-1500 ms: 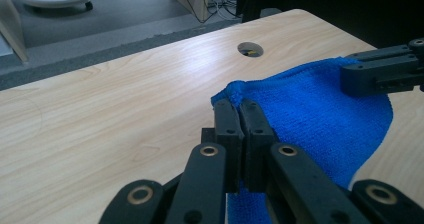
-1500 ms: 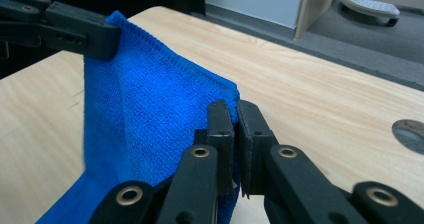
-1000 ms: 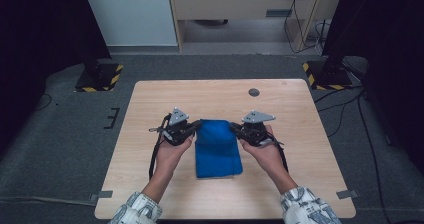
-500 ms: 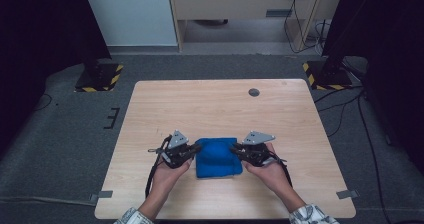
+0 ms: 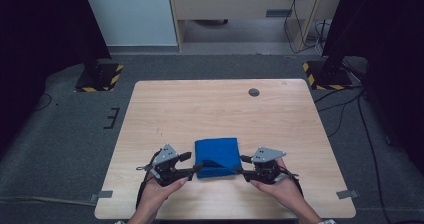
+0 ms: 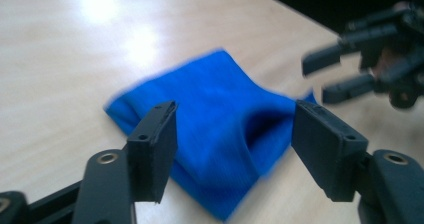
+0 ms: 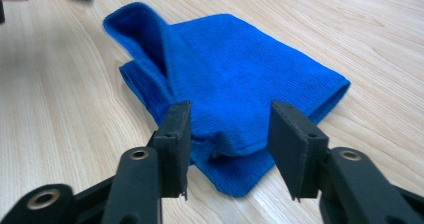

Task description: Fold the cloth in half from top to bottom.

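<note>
- While the high view looks down on the light wooden tabletop [image 5: 220,104], a blue cloth [image 5: 217,156] lies folded near its near edge, about midway between the left and right edges. The fold looks made, so the job seems close to done; only squaring up the bundle appears left.
- At the cloth's near left corner sits the left gripper [image 5: 194,163], at its near right corner the right gripper [image 5: 240,165]. Both have just been opening, and each is right beside the cloth, not clamped on it. A small dark round disc [image 5: 254,92] lies near the far edge, well apart from the work.
- From the left gripper view, the left gripper [image 6: 234,134] stands with its jaws spread wide, the blue cloth [image 6: 210,129] on the tabletop beyond them, its pads pressing on nothing. The top layer bulges and leaves a dark pocket at the fold. The right gripper [image 6: 340,74] shows blurred at the far side, jaws apart.
- From the right gripper view, the right gripper [image 7: 227,149] is about half open, straddling the near corner of the blue cloth [image 7: 240,79] without pinching it. The fabric is ribbed and soft, two layers thick, with one flap standing up loosely toward the far left, so the fold is untidy.
</note>
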Available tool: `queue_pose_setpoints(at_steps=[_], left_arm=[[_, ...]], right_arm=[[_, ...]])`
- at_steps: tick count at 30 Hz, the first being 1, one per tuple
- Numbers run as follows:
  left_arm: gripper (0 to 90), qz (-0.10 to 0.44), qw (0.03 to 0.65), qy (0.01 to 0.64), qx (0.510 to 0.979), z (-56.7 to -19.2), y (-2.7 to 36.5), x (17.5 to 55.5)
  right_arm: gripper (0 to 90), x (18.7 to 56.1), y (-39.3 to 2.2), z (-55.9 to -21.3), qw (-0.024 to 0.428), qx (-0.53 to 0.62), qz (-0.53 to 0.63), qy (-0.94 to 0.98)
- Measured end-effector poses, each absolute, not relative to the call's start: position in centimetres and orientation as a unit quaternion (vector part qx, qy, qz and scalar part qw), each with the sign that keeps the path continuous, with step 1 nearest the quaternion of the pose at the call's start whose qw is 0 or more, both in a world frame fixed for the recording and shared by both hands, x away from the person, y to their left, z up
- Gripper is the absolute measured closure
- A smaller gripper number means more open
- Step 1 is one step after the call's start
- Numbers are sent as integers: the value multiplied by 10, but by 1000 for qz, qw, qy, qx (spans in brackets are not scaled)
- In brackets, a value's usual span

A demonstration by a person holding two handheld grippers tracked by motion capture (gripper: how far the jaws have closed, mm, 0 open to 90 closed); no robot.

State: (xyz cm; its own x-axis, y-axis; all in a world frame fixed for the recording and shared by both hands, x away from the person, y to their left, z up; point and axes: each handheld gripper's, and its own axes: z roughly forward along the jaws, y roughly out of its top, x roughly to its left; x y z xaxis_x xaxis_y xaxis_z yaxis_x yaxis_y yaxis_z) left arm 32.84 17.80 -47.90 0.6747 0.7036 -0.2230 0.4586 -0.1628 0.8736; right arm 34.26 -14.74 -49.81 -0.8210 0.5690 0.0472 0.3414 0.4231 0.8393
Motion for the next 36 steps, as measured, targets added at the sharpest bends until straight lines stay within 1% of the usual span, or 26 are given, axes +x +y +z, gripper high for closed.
queue_pose_setpoints(at_steps=[2,4,5,6,9,12,14,17,19,21,23,25,30,36], left_arm=[[320,123,519,403,744,-480,177,337],[330,134,507,411,745,-485,174,348],[327,131,500,417,747,-488,171,353],[325,126,492,415,754,-491,168,357],[318,143,434,394,798,-506,156,358],[313,148,405,378,819,-515,152,352],[282,154,407,381,816,-515,154,352],[197,172,427,386,800,-506,161,355],[136,183,437,393,788,-499,169,358],[109,197,443,404,776,-493,181,362],[80,212,438,416,768,-490,195,366],[76,222,428,426,766,-490,208,371],[70,221,404,462,758,-499,237,384],[60,217,362,480,770,-513,257,396]], right_arm=[[483,343,-149,-498,123,276,467,831],[460,345,-152,-499,124,286,472,824],[448,346,-153,-500,125,291,473,822],[436,346,-153,-501,130,295,470,822],[395,348,-157,-500,139,303,468,819],[328,352,-162,-500,150,316,466,813],[284,356,-165,-500,159,327,462,809],[196,363,-170,-500,175,349,455,801],[164,367,-174,-498,192,358,456,791],[136,373,-180,-495,206,374,450,785],[123,378,-188,-495,216,388,445,778],[107,385,-198,-496,228,403,435,772],[103,399,-224,-503,235,441,412,762],[98,413,-248,-511,235,482,392,748]])
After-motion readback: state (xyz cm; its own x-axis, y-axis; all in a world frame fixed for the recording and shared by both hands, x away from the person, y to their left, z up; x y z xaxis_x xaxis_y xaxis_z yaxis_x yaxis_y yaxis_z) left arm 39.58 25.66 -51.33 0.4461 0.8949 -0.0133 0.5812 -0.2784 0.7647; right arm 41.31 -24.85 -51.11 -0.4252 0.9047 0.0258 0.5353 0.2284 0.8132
